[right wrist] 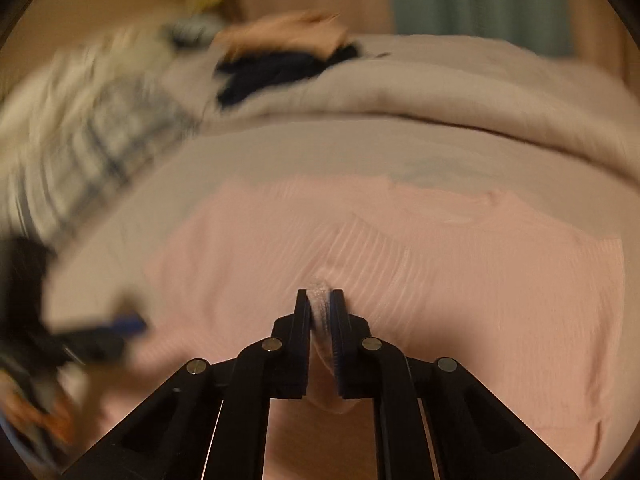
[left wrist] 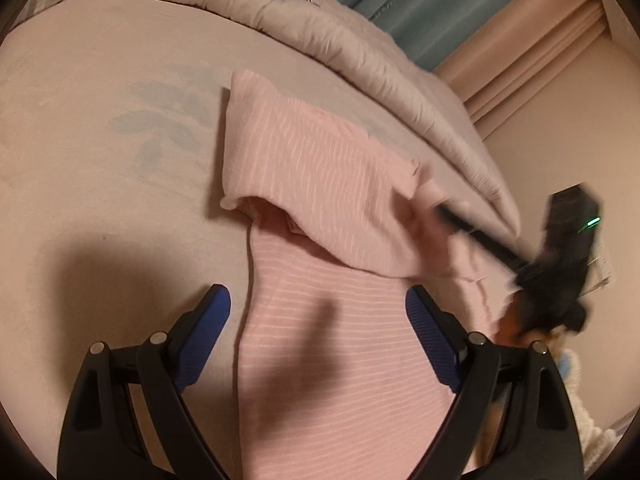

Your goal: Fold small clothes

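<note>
We look across a bed with a pale sheet, a rumpled duvet heaped along its far side and teal and pink curtains behind. The pink striped garment lies flat near the bed's close edge, its upper part folded over towards the left. Our left gripper hangs above the lower part with its fingers spread wide, nothing between them. The right gripper has its fingers pressed together on a bunched fold of the garment — in the left view it is only a dark blur at the cloth's right edge. The right view is smeared: a dark garment on the duvet and a checked cloth at the left are hard to make out. Bare sheet lies open left of the garment.
</note>
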`<control>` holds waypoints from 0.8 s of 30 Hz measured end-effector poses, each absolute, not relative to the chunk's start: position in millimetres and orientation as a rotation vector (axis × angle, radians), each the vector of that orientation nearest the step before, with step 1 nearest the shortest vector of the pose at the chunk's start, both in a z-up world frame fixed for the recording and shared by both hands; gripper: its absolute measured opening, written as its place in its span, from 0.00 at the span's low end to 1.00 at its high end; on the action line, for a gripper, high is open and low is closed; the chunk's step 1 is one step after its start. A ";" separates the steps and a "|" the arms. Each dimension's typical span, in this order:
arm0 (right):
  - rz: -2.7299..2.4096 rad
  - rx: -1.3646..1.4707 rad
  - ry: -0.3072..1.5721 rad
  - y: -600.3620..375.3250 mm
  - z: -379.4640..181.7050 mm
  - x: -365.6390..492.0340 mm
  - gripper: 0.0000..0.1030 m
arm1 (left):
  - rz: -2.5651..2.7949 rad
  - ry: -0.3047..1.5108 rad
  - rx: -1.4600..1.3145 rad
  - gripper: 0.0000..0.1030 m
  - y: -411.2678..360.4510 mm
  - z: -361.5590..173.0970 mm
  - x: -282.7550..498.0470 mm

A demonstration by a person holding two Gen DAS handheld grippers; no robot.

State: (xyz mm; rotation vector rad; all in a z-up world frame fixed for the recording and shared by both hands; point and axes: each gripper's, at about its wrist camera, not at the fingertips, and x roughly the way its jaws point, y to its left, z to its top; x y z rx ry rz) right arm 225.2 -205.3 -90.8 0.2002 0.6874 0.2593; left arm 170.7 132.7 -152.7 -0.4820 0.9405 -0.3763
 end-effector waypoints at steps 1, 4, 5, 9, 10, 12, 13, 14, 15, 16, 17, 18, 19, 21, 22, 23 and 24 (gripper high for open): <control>0.266 0.269 0.648 -219.0 -85.5 219.5 0.10 | -0.369 0.947 -0.464 0.87 129.1 -153.5 173.3; 0.201 0.350 0.530 -254.0 -67.1 200.8 0.10 | -0.321 0.951 -0.406 0.87 125.0 -156.0 182.5; 0.165 0.357 0.506 -264.8 -64.9 194.6 0.10 | -0.301 0.950 -0.380 0.87 124.5 -157.1 184.4; 0.033 0.358 0.518 -293.0 -79.3 182.6 0.09 | -0.234 0.958 -0.329 0.87 127.2 -162.3 195.5; 0.009 0.358 0.531 -297.6 -84.3 182.5 0.09 | -0.223 0.961 -0.329 0.87 128.5 -163.6 199.2; -0.041 0.348 0.555 -305.8 -94.4 181.3 0.09 | -0.191 0.962 -0.320 0.87 130.8 -164.4 203.9; -0.057 0.342 0.576 -308.3 -101.0 183.3 0.09 | -0.175 0.961 -0.313 0.87 131.6 -164.6 206.3; -0.068 0.339 0.592 -310.6 -104.7 185.4 0.09 | -0.153 0.959 -0.301 0.87 131.9 -165.1 209.4; -0.087 0.328 0.602 -311.4 -108.0 184.9 0.09 | -0.131 0.957 -0.288 0.87 132.5 -165.7 211.1; -0.106 0.310 0.605 -313.4 -109.0 182.5 0.09 | -0.113 0.956 -0.277 0.87 133.2 -166.7 212.2; -0.132 0.288 0.601 -313.3 -108.4 180.4 0.09 | -0.092 0.953 -0.268 0.87 134.9 -168.3 213.2; -0.165 0.266 0.593 -310.9 -106.6 180.1 0.09 | -0.083 0.952 -0.266 0.87 136.3 -168.9 213.7; -0.204 0.243 0.580 -310.5 -103.7 178.1 0.05 | -0.079 0.949 -0.267 0.87 138.0 -169.8 213.4; -0.217 0.259 0.549 -313.0 -98.9 174.9 0.04 | -0.087 0.946 -0.263 0.87 139.6 -170.6 213.3; -0.201 0.279 0.557 -316.1 -98.2 175.6 0.04 | -0.085 0.945 -0.250 0.87 140.1 -170.8 212.7; -0.210 0.277 0.574 -319.7 -100.4 176.6 0.04 | -0.079 0.947 -0.242 0.87 140.2 -171.1 213.4; -0.226 0.271 0.591 -321.7 -102.8 178.4 0.04 | -0.077 0.949 -0.239 0.87 140.0 -170.9 213.6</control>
